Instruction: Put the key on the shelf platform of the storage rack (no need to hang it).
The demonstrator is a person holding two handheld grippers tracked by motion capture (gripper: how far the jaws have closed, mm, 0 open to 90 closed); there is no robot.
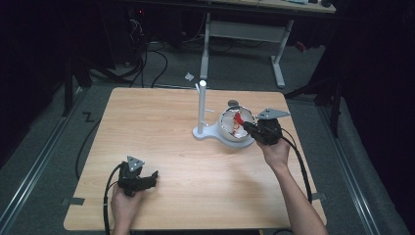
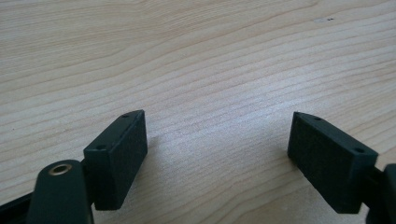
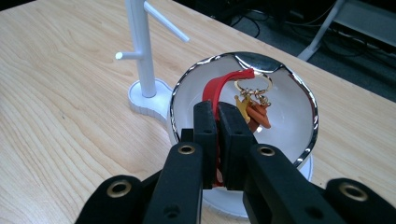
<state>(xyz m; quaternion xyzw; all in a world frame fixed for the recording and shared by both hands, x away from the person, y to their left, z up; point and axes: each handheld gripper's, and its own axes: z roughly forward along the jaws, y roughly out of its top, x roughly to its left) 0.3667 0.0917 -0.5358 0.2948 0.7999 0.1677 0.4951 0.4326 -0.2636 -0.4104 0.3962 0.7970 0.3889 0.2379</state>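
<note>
Wooden table (image 1: 171,147), red strap (image 3: 224,84) between right gripper (image 3: 218,114) jaws

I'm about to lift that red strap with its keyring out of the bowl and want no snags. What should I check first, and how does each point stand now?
1. Right gripper shut on the red strap: ok, the jaws pinch it with no gap.
2. Gold keyring and orange charms on the strap: ok, they hang from its end.
3. Charms clear of the bowl: cannot tell, they hang low inside it.
4. White stand out of the lift path: ok, it stands beside the bowl.
5. Left gripper out of the way: ok, open over bare table, near the front edge.
</note>
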